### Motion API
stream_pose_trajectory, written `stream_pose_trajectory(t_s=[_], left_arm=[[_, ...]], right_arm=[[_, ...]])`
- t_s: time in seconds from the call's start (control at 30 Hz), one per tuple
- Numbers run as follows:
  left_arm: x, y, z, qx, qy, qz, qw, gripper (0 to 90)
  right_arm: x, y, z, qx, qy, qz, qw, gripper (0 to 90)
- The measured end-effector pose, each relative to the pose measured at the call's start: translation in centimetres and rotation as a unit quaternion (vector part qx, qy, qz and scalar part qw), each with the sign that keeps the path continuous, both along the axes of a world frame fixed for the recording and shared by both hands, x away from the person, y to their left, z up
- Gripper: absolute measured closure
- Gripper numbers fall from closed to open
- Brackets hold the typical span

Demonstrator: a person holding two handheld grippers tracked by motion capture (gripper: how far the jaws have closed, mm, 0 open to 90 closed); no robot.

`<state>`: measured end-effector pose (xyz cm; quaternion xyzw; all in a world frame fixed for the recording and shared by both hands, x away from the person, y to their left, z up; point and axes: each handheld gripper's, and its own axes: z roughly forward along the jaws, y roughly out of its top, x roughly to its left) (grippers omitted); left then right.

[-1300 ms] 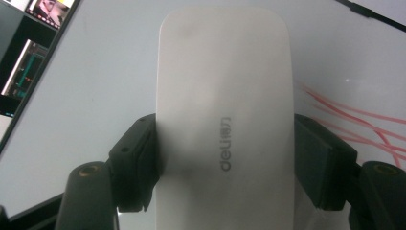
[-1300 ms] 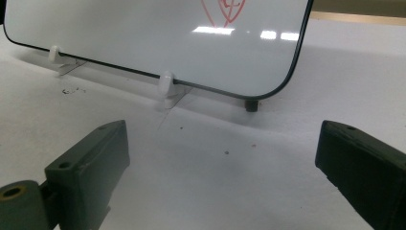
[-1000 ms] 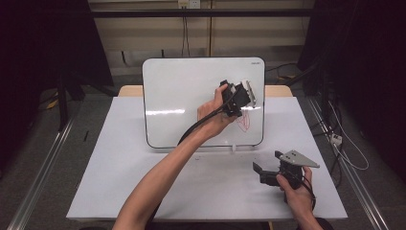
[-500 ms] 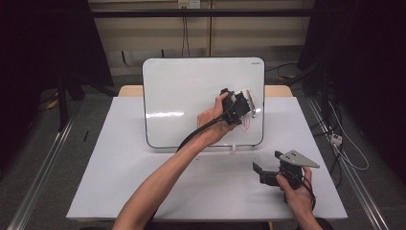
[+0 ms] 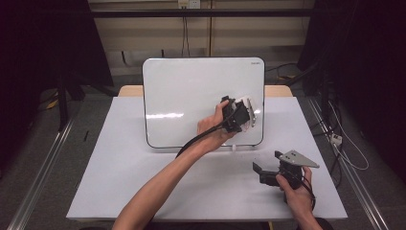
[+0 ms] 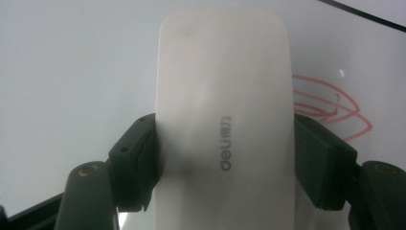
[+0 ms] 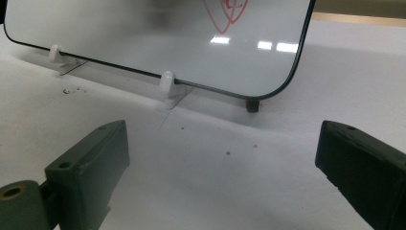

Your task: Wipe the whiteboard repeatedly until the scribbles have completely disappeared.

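Note:
A white whiteboard (image 5: pixel 191 96) stands tilted on the table, with red scribbles (image 6: pixel 330 108) near its lower right. My left gripper (image 5: pixel 246 112) is shut on a white eraser (image 6: pixel 225 124) marked "deli", held flat against the board over the red marks (image 7: pixel 225 12). Its black pads (image 6: pixel 136 158) press on both long sides of the eraser. My right gripper (image 5: pixel 261 167) rests low over the table at the front right, jaws open with nothing between them, facing the board's bottom edge (image 7: pixel 191 86).
The board leans on small white clips (image 7: pixel 166 81) and a dark foot (image 7: pixel 252 105). A white sheet (image 5: pixel 119 167) covers the table, with a few dark and red specks (image 7: pixel 227 153) on it. Cables and metal rails lie on the floor at both sides.
My left hand has slid the eraser down and slightly right across the board. The right hand has stayed where it was.

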<state>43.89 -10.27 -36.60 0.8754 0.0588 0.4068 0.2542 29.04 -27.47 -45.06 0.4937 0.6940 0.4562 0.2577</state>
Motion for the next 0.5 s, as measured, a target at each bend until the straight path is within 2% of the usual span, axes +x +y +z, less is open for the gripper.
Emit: stream_pose_trajectory(t_s=[0.07, 0.2, 0.4, 0.5], left_arm=[[-0.17, 0.05, -0.14, -0.002, 0.005, -0.001, 1.0000, 31.2], [-0.69, 0.06, -0.75, 0.002, 0.000, -0.009, 1.0000, 31.2], [-0.57, 0.33, -0.79, -0.009, 0.003, -0.015, 0.9998, 31.0], [-0.43, 0.42, -0.92, -0.023, 0.004, -0.021, 0.9995, 31.0]], right_arm=[[0.00, 0.00, 0.00, 0.000, 0.000, 0.000, 1.0000, 4.5], [-0.01, 0.01, 0.00, 0.000, 0.000, 0.000, 1.0000, 4.5], [0.00, 0.00, 0.00, -0.001, 0.000, 0.000, 1.0000, 4.5], [0.02, -0.05, -0.01, 0.000, 0.000, 0.000, 1.0000, 4.5]])
